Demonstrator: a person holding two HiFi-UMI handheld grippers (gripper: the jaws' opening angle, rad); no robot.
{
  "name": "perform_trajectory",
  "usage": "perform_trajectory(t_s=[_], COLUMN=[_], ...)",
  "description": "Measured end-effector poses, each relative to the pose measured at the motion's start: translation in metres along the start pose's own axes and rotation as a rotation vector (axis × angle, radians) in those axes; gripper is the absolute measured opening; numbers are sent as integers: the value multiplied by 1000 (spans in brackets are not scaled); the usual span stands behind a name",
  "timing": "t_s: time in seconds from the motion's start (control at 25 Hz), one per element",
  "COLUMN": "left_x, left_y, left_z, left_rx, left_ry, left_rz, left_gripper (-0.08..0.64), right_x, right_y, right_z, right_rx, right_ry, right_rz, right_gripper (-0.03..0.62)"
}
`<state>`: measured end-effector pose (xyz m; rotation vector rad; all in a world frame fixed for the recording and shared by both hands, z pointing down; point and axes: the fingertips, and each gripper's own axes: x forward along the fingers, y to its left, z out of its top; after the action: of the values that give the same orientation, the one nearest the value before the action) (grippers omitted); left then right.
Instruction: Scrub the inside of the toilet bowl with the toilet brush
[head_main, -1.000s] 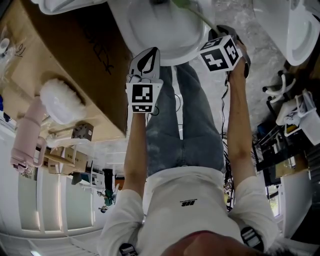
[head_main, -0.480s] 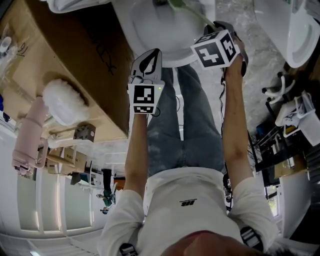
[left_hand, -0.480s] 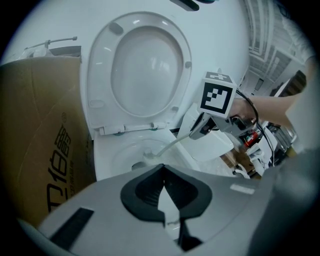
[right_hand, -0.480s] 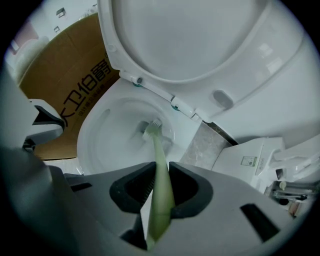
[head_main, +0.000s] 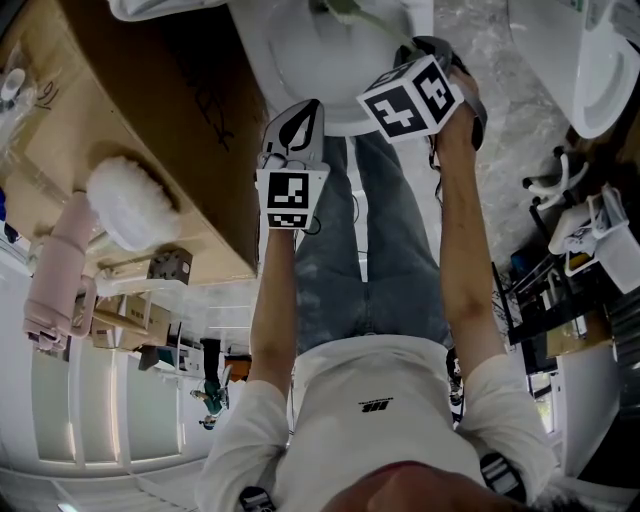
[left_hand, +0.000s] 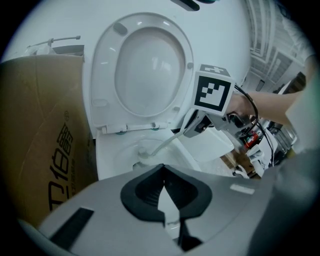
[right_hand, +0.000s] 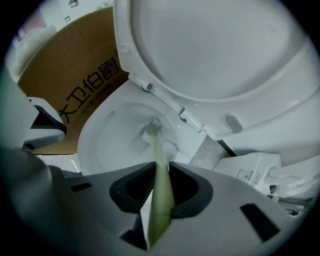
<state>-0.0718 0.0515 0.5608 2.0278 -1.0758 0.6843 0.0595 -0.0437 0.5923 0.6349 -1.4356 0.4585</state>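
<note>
Cardboard box (head_main: 130, 100): brown, with dark print on its side. It stands just beside the toilet bowl, on the person's left.

Toilet bowl (head_main: 290, 70): white and open. In the head view it lies at the top edge, in front of the person's legs, and both tongs are at its front rim.

Seat and lid (left_hand: 102, 75): white, raised upright behind the bowl.

Person (head_main: 370, 400): white shirt and blue jeans. Both arms are stretched forward toward the bowl, with one tool in each hand.

Right tongs (right_hand: 159, 172): the jaws are closed on the pale green handle of the toilet brush, which passes between the two dark pads. The tool points down into the bowl. Its marker cube is seen over the bowl's rim in the head view.

Left tongs (left_hand: 164, 172): the two dark pads meet at their tips and only a thin gap is below them. Nothing is between them. The tool is held near the front rim of the bowl, beside the right tongs and apart from the brush.

Toilet brush (right_hand: 155, 145): a long, pale green handle with a small white bristle head. The head is inside the bowl, low on the inner wall near the back. It seems to touch the porcelain, but the view is not sharp enough to be sure.
</note>
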Motion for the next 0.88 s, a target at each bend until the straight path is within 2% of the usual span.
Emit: perform_trajectory(t_s=[0.32,0.88], left_x=[-1,-4], left_y=[-2,-4], left_z=[-2,-4], left_rx=[-4,-5], left_ry=[-2,-6], left_rz=[1,16], left_gripper=[9,10], right_x=[0,-4], right_y=[21,67], right_z=[14,17], right_rx=[-61,83], right_ry=[-51,-131], right_rz=[0,122], right_gripper=[74,72])
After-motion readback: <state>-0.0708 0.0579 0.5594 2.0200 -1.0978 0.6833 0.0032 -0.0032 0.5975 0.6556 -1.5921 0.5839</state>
